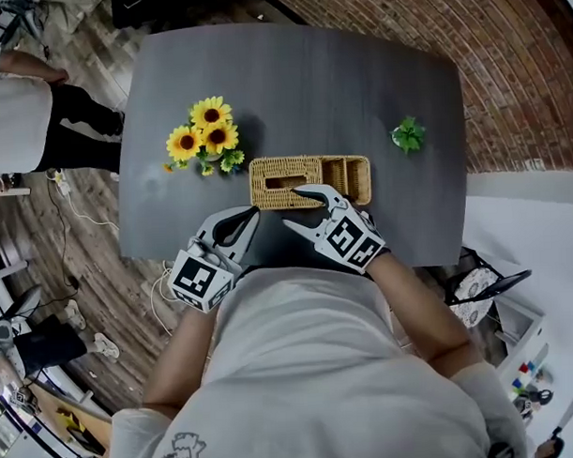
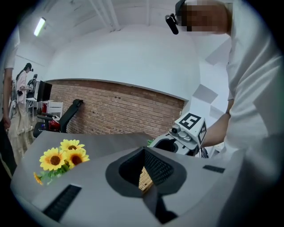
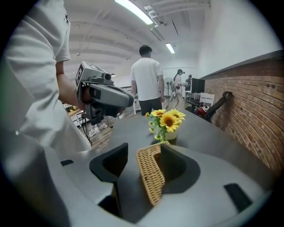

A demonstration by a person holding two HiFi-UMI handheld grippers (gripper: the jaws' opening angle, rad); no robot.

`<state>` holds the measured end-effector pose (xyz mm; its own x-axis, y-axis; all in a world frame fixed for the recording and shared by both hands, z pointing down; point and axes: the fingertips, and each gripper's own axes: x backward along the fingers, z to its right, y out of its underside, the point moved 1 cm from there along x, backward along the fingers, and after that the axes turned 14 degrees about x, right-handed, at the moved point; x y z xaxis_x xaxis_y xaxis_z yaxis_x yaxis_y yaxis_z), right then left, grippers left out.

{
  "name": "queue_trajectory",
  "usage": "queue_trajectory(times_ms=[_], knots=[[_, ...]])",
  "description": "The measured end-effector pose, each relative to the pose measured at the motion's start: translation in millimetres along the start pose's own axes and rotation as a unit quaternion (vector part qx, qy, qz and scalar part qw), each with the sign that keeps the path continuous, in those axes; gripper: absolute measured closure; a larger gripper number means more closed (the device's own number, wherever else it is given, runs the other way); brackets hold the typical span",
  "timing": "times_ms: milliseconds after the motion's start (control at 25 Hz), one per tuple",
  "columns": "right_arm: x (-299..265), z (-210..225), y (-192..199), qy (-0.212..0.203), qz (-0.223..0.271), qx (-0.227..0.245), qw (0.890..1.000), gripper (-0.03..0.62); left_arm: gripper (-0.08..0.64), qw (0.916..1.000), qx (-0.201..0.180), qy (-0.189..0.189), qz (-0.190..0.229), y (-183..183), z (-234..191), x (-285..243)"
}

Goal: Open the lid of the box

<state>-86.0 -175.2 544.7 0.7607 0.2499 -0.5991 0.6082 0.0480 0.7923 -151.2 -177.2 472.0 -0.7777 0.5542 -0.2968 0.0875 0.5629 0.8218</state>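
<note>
Box: the wicker box [image 1: 345,165] sits on the grey table [image 1: 309,82], close to the front edge on your side, with its lid [image 1: 270,169] down
Right jaws: your right gripper [image 1: 293,206] stands open, with the box's near wicker edge between the pads but not pinched
Left jaws: your left gripper [image 1: 253,212] has its tips together on nothing, at the box's left front corner; touching or just short, I cannot tell
Risk, grip: if you close here you may clamp wall and lid as one, so the whole box lifts
Risk, slide: nothing pins the light box, so a pull can drag it toward the front edge
Risk, flowers: the sunflowers [image 1: 206,132] stand just behind the left end, where a swung lid or your left gripper could tip them
Room: there is open table behind and to the right, and the small green plant [image 1: 408,135] is well apart
Hinge: its side does not show, so test gently
</note>
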Motion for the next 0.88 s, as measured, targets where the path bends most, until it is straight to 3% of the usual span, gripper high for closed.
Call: queue_trajectory(times_ms=[320,480,880], knots=[[-39.0,-1.9,36.9,-0.037,-0.062,0.017,0.997,0.344,0.549,0.9997,-0.009,0.006,-0.021,20.0,-26.5,-7.9],[-57.4,-4.5,60.1,-0.057,-0.095,0.023,0.994,0.327,0.549,0.9998,0.007,0.007,-0.019,25.1,-39.6,-13.1],[-82.7,-8.4,90.3,-0.072,-0.157,0.075,0.982,0.319,0.549,0.9995,0.017,0.004,-0.025,35.5,-50.8,-20.5]])
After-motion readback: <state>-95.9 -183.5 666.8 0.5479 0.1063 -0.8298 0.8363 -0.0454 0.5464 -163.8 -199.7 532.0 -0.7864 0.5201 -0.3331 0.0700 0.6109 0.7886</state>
